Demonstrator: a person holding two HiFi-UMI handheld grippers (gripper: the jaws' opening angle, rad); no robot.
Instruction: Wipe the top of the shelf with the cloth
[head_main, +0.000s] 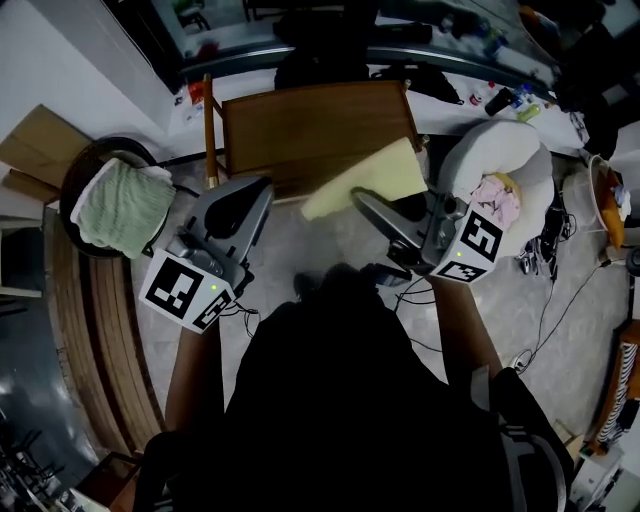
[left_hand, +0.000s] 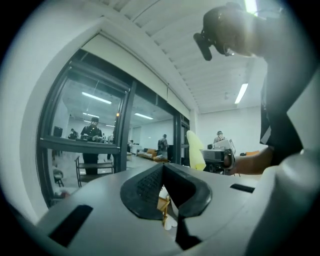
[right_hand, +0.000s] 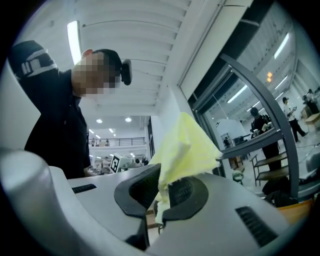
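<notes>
The brown wooden shelf top lies just ahead of both grippers in the head view. A pale yellow cloth hangs out over its front right edge, pinched in my right gripper. In the right gripper view the cloth stands up from between the shut jaws of the right gripper. My left gripper is off the shelf's front left edge. Its jaws meet with nothing between them. From the left gripper view the cloth shows to the right.
A round dark basket with a green towel stands at the left by a curved wooden bench. A white cushion holding a pink cloth sits to the right. Cables trail over the floor, and a cluttered table runs behind.
</notes>
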